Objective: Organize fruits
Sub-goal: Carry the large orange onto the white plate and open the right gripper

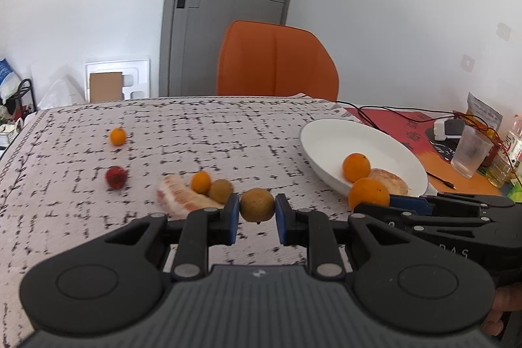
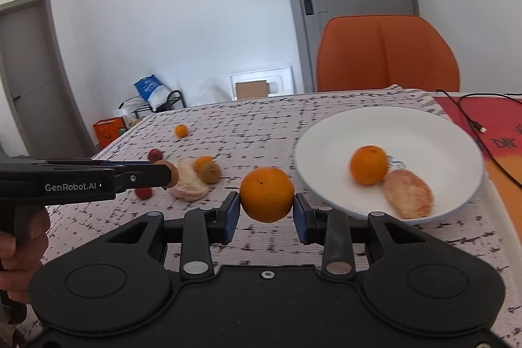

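Observation:
My left gripper (image 1: 257, 214) is shut on a small brown fruit (image 1: 257, 205), held above the patterned tablecloth. My right gripper (image 2: 267, 212) is shut on an orange (image 2: 267, 194), near the white plate (image 2: 430, 126). In the left wrist view that orange (image 1: 368, 194) and the right gripper's fingers (image 1: 407, 204) show at the plate's (image 1: 342, 132) near rim. The plate holds an orange (image 2: 369, 164) and a peeled citrus piece (image 2: 408, 194). Loose on the cloth lie a peeled citrus piece (image 1: 177, 196), a small orange (image 1: 201, 182), a brown fruit (image 1: 221, 190), a red fruit (image 1: 115, 176) and a far small orange (image 1: 117, 136).
An orange chair (image 1: 275, 59) stands behind the table's far edge. Right of the plate lie a red mat, black cables (image 1: 385, 113), a clear plastic cup (image 1: 471, 150) and bottles. A second red fruit (image 2: 143, 193) lies below the left gripper's fingers in the right wrist view.

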